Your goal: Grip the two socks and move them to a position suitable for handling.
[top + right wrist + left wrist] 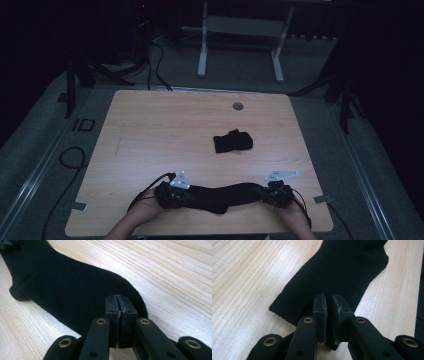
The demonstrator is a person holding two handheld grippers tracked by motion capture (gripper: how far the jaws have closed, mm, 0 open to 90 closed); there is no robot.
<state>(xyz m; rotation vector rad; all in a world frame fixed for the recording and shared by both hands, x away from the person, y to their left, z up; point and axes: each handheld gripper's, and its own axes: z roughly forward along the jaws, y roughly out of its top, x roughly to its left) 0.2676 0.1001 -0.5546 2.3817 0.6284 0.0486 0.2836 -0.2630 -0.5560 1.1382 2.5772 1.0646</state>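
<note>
While stretched flat, black sock (pixel 220 196) (no readable label), left gripper (pixel 329 305) and right gripper (pixel 120 305) clamped on its ends.

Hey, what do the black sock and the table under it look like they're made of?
The black sock looks like a knitted fabric, matte, with fine ribbing running along it near the cuff; whether cotton or synthetic I cannot tell. The table looks like pale wood-grain laminate or veneer, smooth, with straight printed-looking grain lines. Both the left claw and right claw pinch the sock's ends.

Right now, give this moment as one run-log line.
left gripper: shut on sock cuff | right gripper: shut on sock toe | sock: flat on table | folded sock: apart
</note>
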